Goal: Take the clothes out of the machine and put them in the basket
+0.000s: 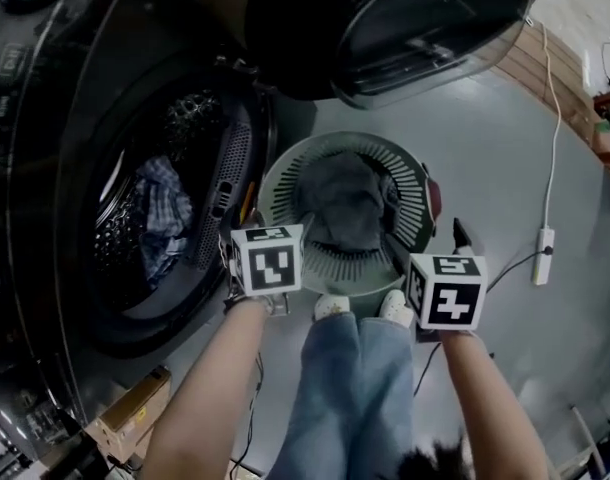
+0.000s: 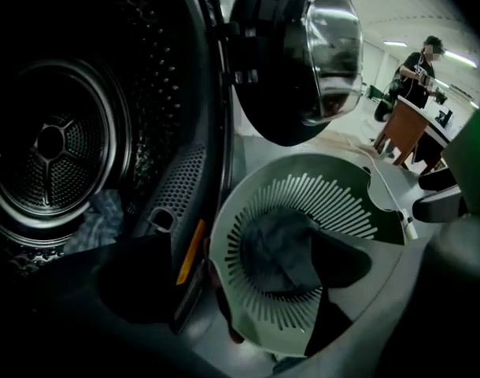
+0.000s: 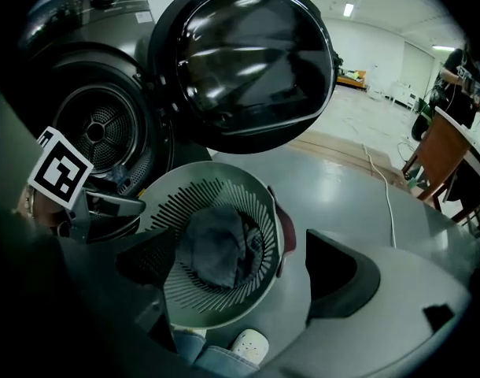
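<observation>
Jaws of the left gripper (image 2: 248,270) are spread wide, and nothing is gripped between them. It is held by the basket's rim on the machine side. The right gripper (image 3: 244,268) is likewise open and empty, held over the basket's near rim at the other side. A dark grey garment (image 1: 347,203) is seen lying crumpled inside the pale slatted basket (image 1: 413,193), which stands on the grey floor (image 1: 505,148) just beside the machine (image 1: 65,118). A blue checked cloth (image 1: 165,213) is seen inside the perforated drum (image 1: 200,118). The round door (image 1: 395,18) is swung open above the basket. White shoes (image 1: 333,306) are seen against the basket's near side.
</observation>
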Available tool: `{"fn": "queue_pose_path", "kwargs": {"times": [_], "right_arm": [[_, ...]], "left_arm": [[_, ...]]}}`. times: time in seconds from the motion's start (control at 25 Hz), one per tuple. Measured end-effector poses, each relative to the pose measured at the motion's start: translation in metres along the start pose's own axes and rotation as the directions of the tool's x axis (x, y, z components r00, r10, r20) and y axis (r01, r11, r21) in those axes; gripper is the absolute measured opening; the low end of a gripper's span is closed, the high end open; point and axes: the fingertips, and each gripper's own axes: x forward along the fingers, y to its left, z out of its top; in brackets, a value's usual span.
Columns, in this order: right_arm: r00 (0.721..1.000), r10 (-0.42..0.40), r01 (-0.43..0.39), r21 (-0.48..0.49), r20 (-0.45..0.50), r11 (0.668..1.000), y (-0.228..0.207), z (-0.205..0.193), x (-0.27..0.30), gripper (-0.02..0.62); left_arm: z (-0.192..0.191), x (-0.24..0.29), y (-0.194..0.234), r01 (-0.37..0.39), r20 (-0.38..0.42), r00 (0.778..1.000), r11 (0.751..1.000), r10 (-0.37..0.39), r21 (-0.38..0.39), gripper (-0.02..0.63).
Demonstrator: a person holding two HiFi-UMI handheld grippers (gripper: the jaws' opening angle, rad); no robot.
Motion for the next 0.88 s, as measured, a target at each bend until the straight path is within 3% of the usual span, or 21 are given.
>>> {"fn": "queue_pose_path", "kwargs": {"times": [0.28,0.56,0.88], "right_arm": [[1.000,0.015,-0.016,-0.048,-0.022,0.999,0.027,0.015,-0.001,0.518],[0.997,-0.005,-0.004,-0.109,-0.080,0.994,0.051,0.024,0.006,0.518],[0.992,0.010,-0.036,-0.205,-0.126,0.978,0.087,0.027,0.025,0.517]], "left_arm": [[-0.005,-0.036,0.064,-0.113,0.005,0.993,0.989,0.114,-0.100,0.523],[-0.012,-0.053,0.111,-0.207,-0.005,0.978,0.970,0.208,-0.128,0.523],[-0.010,-0.049,0.184,-0.416,-0.001,0.908,0.899,0.419,-0.136,0.523]]}}
